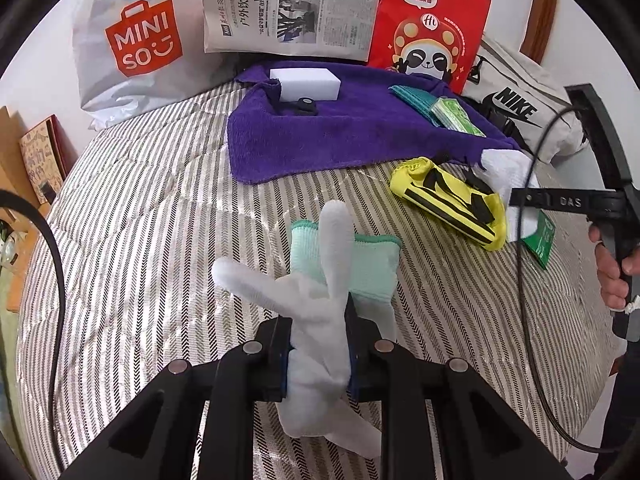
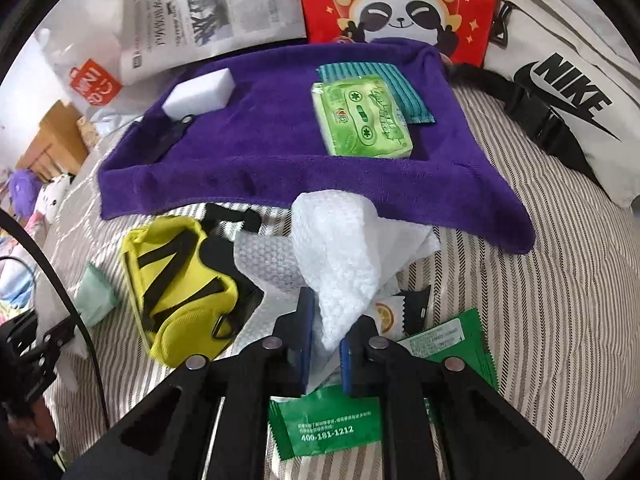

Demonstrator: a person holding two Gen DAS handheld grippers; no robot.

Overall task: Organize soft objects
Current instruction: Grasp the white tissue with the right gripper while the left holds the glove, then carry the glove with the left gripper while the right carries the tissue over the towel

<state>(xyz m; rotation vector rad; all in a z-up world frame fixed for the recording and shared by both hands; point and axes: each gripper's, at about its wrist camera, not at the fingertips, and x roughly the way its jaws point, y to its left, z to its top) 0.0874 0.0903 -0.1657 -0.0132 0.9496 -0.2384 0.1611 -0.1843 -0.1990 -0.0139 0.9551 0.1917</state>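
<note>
My left gripper (image 1: 318,340) is shut on a white fabric glove (image 1: 316,304), whose fingers stick up and out to the left. A mint-green knitted piece (image 1: 368,264) lies just behind it on the striped bedcover (image 1: 160,240). My right gripper (image 2: 326,340) is shut on a crumpled white textured cloth (image 2: 340,240), which stands up in front of the purple towel (image 2: 280,160). That towel carries a white sponge block (image 2: 200,94), a green tissue pack (image 2: 360,116) and a teal cloth (image 2: 404,80). A yellow pouch (image 2: 176,280) with black straps lies left of the right gripper.
Green sachets (image 2: 324,428) and a small orange-print packet (image 2: 386,314) lie under the right gripper. Behind the towel stand a Miniso bag (image 1: 132,48), a newspaper (image 1: 288,8), a red panda bag (image 1: 428,32) and a white Nike bag (image 2: 560,92). A hand (image 1: 608,268) holds the right gripper's handle.
</note>
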